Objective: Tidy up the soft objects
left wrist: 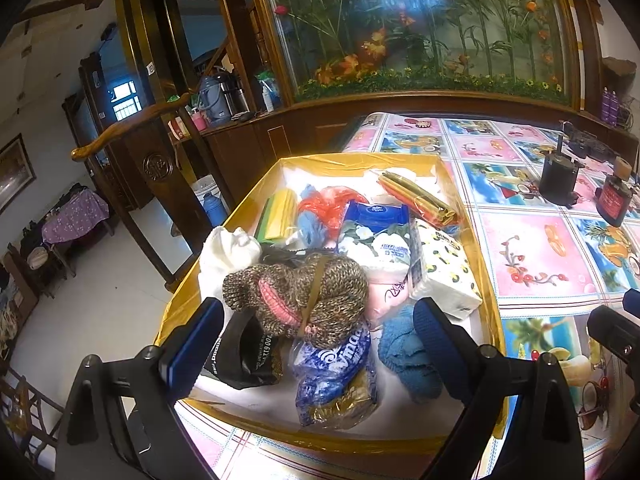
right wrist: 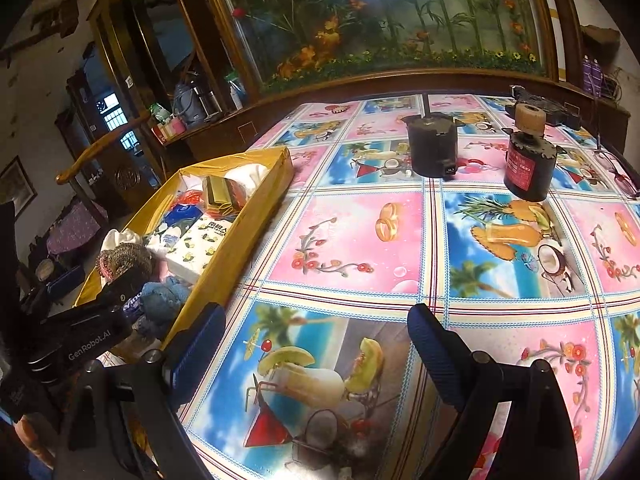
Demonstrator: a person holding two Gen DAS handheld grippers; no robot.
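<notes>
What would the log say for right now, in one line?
left tongs: open, over box | right tongs: open, over tablecloth | knit hat: in box, untouched

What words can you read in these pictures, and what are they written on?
"GenRobot.AI": on the side of the left gripper, seen from the right wrist.
"Vinda", partly hidden: on the blue tissue pack.
"00612", part of a longer number: on the black bag.
Too small or blurred to read: the print on the white tissue pack, the red label on the dark bottle.
</notes>
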